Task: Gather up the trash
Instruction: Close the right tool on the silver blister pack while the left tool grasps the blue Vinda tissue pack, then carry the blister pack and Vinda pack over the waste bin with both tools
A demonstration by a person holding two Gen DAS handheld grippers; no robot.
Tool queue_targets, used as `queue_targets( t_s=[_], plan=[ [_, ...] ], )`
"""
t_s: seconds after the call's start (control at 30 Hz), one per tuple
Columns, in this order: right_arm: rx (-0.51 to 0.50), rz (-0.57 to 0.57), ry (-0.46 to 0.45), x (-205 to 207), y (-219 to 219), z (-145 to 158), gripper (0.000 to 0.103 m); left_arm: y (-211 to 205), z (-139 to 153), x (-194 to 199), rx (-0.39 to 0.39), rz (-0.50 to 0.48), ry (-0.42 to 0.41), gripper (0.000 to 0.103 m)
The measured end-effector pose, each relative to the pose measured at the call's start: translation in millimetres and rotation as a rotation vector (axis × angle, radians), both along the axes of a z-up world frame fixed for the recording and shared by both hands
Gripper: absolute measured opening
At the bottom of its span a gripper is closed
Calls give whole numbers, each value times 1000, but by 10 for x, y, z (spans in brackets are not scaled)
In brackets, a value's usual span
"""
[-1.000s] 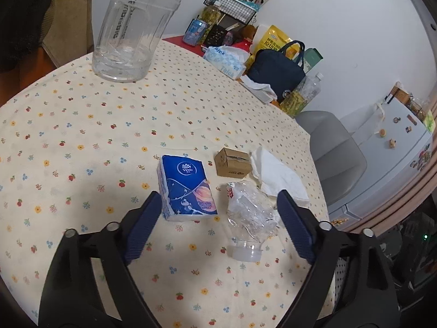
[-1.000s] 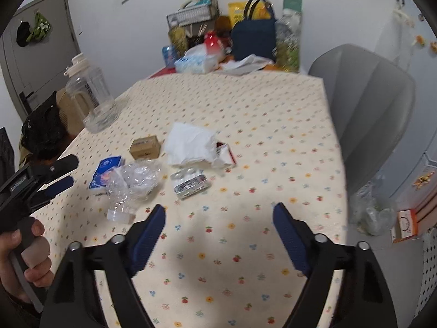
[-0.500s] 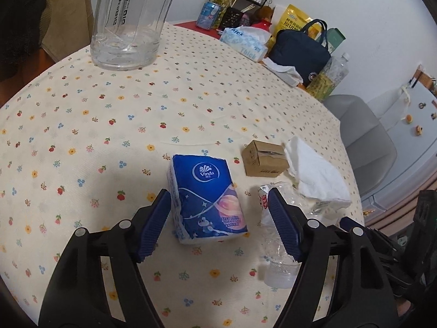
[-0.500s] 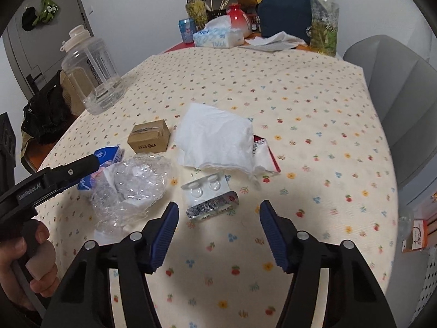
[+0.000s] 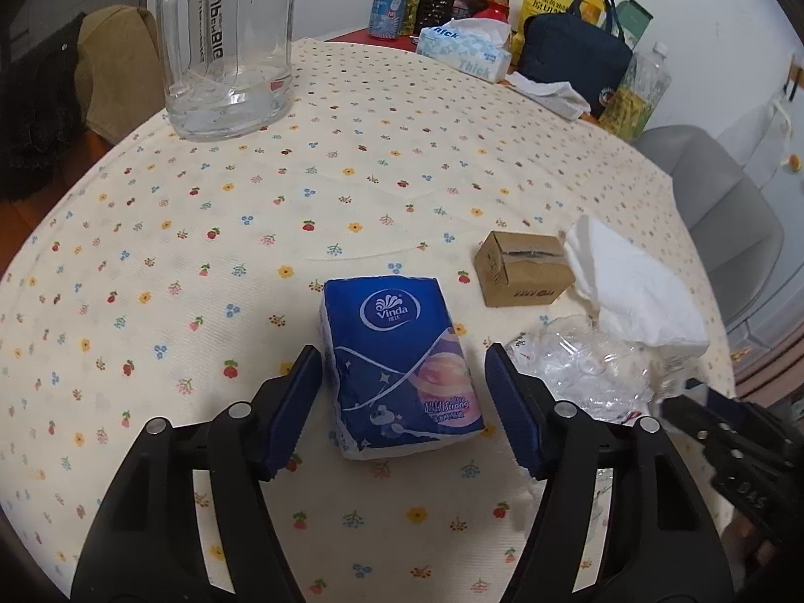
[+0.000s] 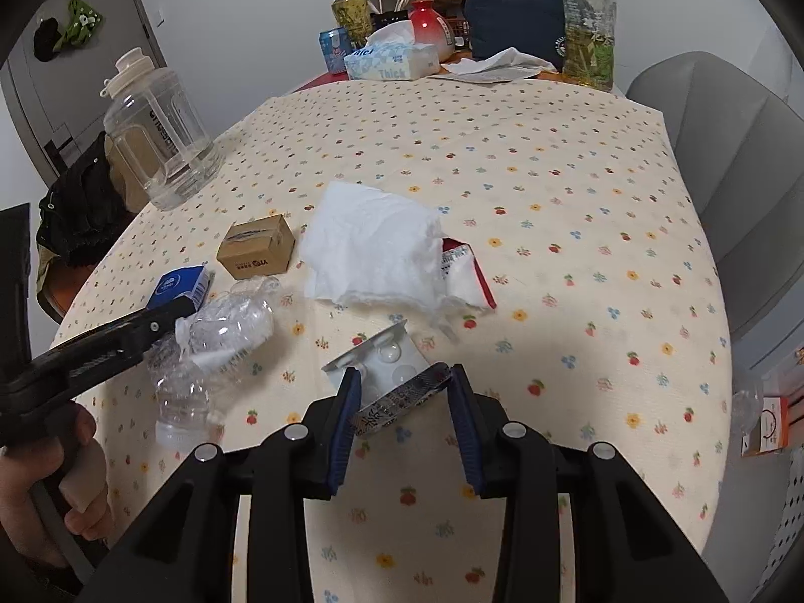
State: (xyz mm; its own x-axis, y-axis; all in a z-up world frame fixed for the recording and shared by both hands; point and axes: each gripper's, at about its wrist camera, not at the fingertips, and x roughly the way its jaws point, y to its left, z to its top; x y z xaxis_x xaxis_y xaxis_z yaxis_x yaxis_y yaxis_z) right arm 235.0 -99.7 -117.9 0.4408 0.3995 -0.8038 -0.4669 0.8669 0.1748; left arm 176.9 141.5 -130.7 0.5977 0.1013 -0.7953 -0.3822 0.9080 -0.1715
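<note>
Both tools have dropped closer to the worktop (image 5: 382, 115) since the earlier frames: the left tool (image 5: 402, 404), jaws apart and closing, now straddles the blue tissue pack (image 5: 397, 367) at lower centre of its view without pressing it, while the right tool (image 6: 404, 419), jaws closing, has the blister pack (image 6: 392, 382) between its pads, low centre of its view. That blister pack looks light, thin and stiff with slick foil, so its long edges seem the best hold; the tissue pack looks soft and squashy, best pinched across its narrow sides
</note>
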Motion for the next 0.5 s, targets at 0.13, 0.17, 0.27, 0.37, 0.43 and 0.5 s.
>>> queue_targets(
  t_s=[0.13, 0.17, 0.27, 0.37, 0.43, 0.5],
  plan=[
    [19, -11, 1, -85, -109, 45, 36, -21, -3, -36, 62, 16, 15, 47],
    [20, -11, 1, -102, -118, 50, 36, -15, 1, -56, 67, 19, 16, 39],
    [16, -14, -7, -171, -163, 81, 36, 4, 38, -130, 56, 25, 0, 28],
    [20, -21, -16, -238, -222, 130, 36, -15, 120, -222, 60, 22, -38, 27],
    [23, -28, -22, -284, -265, 164, 36, -35, 179, -262, 58, 18, -62, 27],
    [26, -37, -28, -319, -308, 198, 36, -57, 244, -302, 52, 12, -86, 27]
  ],
)
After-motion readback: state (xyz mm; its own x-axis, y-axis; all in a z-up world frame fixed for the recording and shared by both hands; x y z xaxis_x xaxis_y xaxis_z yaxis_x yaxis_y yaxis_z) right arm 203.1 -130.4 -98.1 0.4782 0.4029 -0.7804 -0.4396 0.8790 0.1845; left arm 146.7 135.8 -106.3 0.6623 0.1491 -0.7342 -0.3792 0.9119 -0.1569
